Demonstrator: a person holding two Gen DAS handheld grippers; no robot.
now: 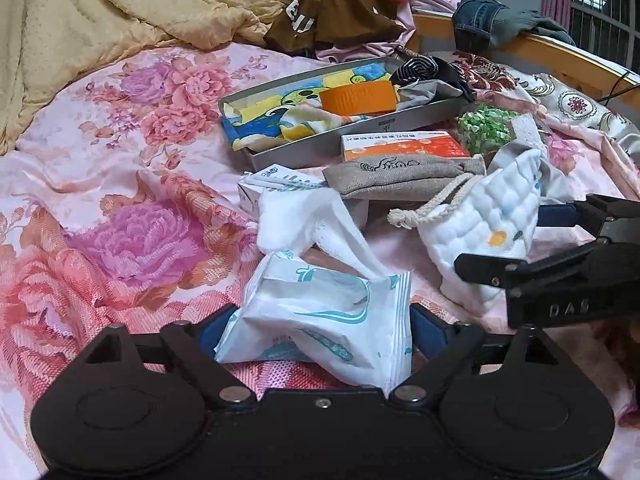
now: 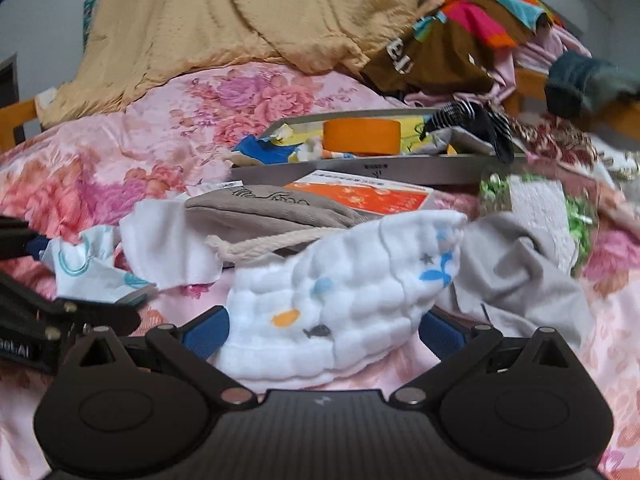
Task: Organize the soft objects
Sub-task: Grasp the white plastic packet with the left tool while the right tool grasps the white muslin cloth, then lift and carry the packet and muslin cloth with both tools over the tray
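A white tissue pack (image 1: 320, 316) with teal print lies crumpled on the flowered bedspread, between the blue pads of my left gripper (image 1: 322, 332). The pads stand wide at its two sides and do not visibly squeeze it. A white quilted drawstring pouch (image 2: 332, 304) with small fish prints lies between the pads of my right gripper (image 2: 326, 336), which is also spread wide around it. The left wrist view shows the right gripper (image 1: 500, 240) reaching in from the right around the pouch (image 1: 480, 232). A white cloth (image 1: 296, 216) drapes over the pack's far end.
Behind lie a taupe fabric pouch (image 1: 400, 178), an orange box (image 1: 404, 146) and a grey tray (image 1: 320, 152) holding colourful cloth and an orange ring (image 1: 358, 98). A grey cloth (image 2: 520, 276) is at the right. A yellow quilt (image 1: 120, 12), piled clothes (image 1: 348, 8) and a wooden rail (image 1: 560, 52) border the bed.
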